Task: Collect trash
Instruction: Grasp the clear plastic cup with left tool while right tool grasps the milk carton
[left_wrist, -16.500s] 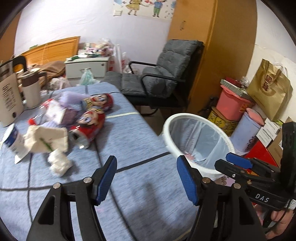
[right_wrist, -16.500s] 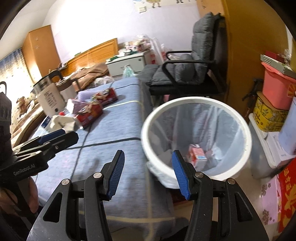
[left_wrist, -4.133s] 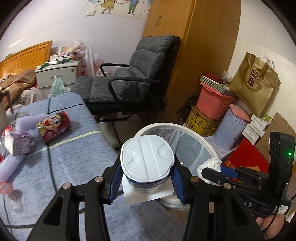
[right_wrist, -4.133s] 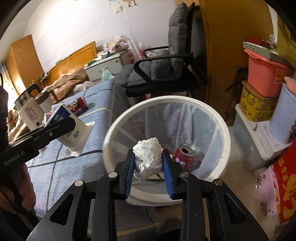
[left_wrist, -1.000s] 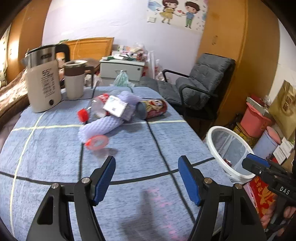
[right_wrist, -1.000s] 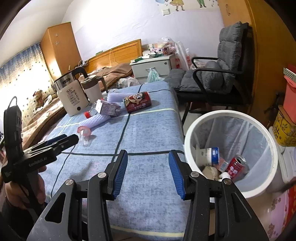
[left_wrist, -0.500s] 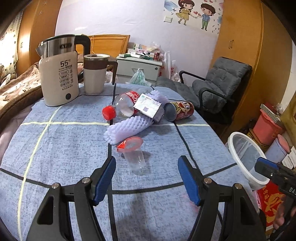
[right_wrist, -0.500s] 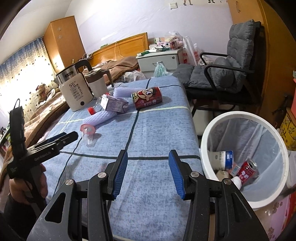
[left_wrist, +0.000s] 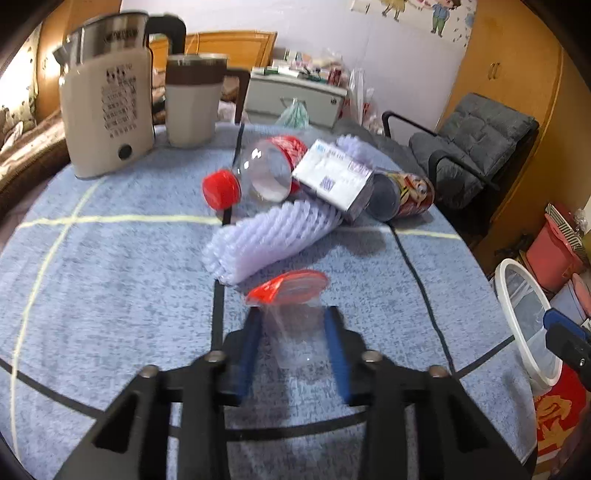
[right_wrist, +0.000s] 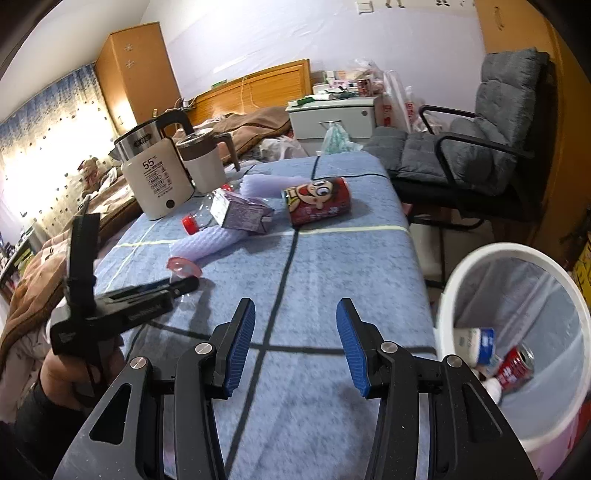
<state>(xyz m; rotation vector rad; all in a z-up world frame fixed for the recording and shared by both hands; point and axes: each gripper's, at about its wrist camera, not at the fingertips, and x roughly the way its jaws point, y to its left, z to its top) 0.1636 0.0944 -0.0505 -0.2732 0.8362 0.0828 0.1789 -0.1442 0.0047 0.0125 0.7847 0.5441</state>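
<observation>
A clear plastic cup (left_wrist: 295, 343) with a peeled red lid (left_wrist: 288, 286) lies on the blue tablecloth (left_wrist: 110, 266). My left gripper (left_wrist: 293, 314) has a blue pad on each side of it, and its jaws are closing on the cup. Behind it lie a purple foam sleeve (left_wrist: 273, 236), a clear bottle with a red cap (left_wrist: 266, 173), a small carton (left_wrist: 332, 177) and a red cartoon can (left_wrist: 402, 195). My right gripper (right_wrist: 295, 347) hangs open over the table's near edge, nothing between its pads. The white trash bin (right_wrist: 498, 254) stands to its right.
A cream kettle (left_wrist: 107, 118) and a lidded mug (left_wrist: 192, 107) stand at the table's far left. A black cable runs across the cloth. A grey chair (left_wrist: 472, 147) is beyond the table. The bin holds a can and a tub.
My left gripper moved forward and down over the clear cup, and its jaws went from wide open to narrow around it. The right gripper drifted along the table, still open.
</observation>
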